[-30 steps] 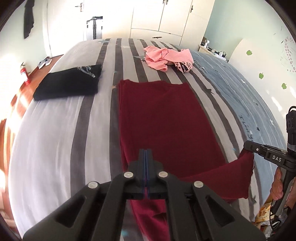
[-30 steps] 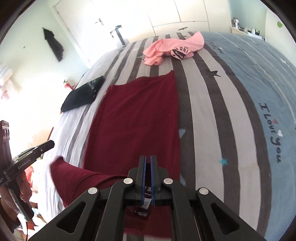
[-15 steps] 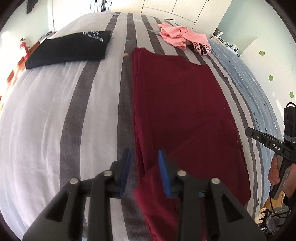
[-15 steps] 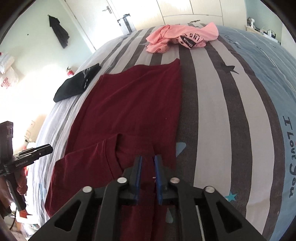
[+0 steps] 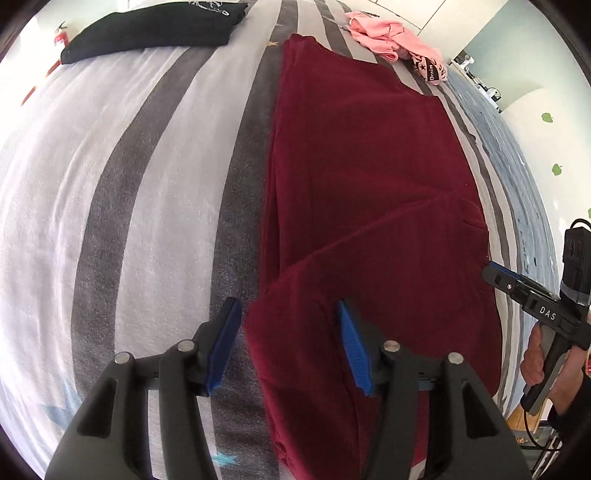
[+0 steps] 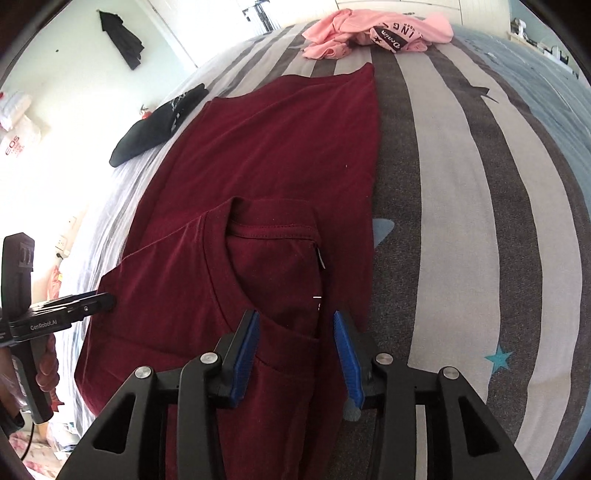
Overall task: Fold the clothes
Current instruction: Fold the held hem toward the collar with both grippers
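Note:
A dark red T-shirt [image 5: 369, 177] [image 6: 273, 155] lies flat on the striped bed, its neck end folded up over the body with the collar [image 6: 236, 236] showing. My left gripper [image 5: 286, 343] hovers low over the folded end's left corner, jaws opening, cloth lying between them but not pressed. My right gripper [image 6: 295, 350] hovers over the right corner near the collar, jaws also opening, pads clear of the fabric. Each gripper shows at the edge of the other's view, held by a hand.
A folded black garment [image 5: 155, 29] [image 6: 159, 122] lies at the bed's far left. A crumpled pink garment [image 5: 399, 40] [image 6: 373, 33] sits beyond the red shirt. The striped bedspread [image 5: 110, 184] [image 6: 461, 184] stretches around them. Wardrobe doors stand behind.
Both grippers came down, laying the lifted neck end of the red shirt onto its body, then went from shut on the cloth to open, letting it go.

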